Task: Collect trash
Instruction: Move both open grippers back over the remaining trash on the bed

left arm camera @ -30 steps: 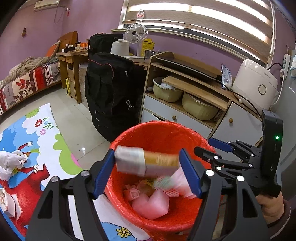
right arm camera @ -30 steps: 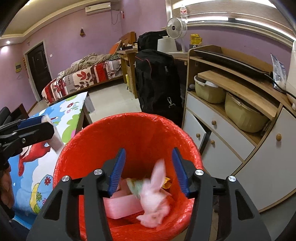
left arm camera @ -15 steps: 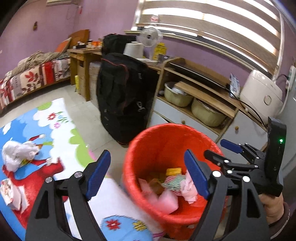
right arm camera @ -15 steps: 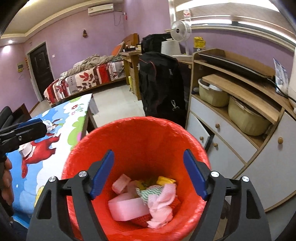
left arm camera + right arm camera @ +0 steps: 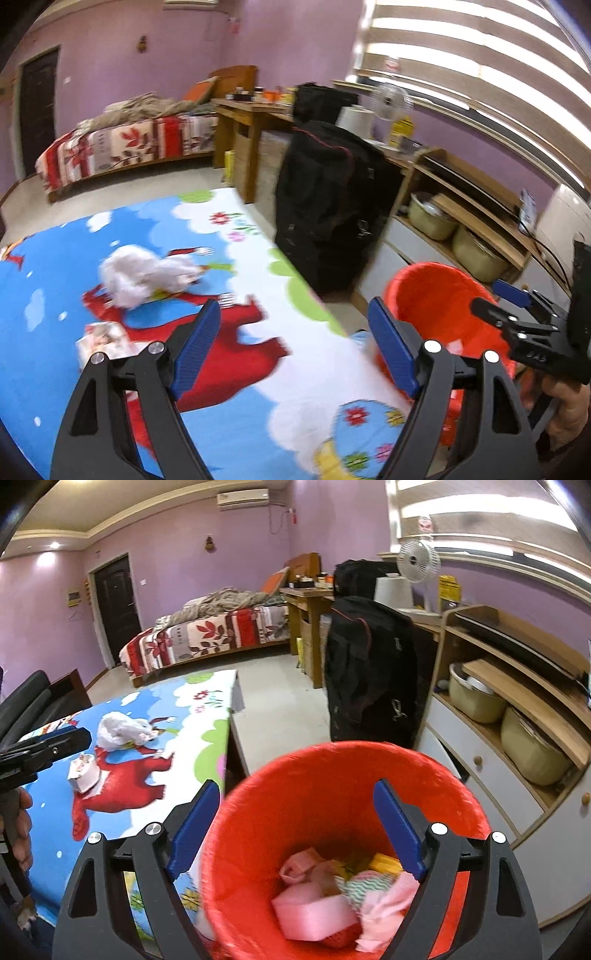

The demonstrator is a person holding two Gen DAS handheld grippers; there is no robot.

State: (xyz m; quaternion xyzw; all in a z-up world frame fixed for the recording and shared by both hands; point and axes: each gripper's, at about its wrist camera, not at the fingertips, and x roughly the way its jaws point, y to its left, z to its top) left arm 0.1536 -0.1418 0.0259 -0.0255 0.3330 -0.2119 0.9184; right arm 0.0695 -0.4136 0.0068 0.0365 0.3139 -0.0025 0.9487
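Now empty and spread wide after dropping its packet into the red bin (image 5: 332,812), the left gripper (image 5: 295,343) has swung back toward the crumpled white trash (image 5: 147,275) left on the bench (image 5: 295,369), while the right gripper (image 5: 295,830) hangs released over the bin.

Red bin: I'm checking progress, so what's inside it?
Inside the red plastic bin: a pink foam block, pink crumpled paper, a yellow piece. Anything beneath them is covered.

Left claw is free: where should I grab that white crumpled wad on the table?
Pinch the white crumpled wad across its taller, bunched left end, coming down from above with the open left claw. It lies loose and lumpy on the cartoon tablecloth, so no flat edge offers a side grip.
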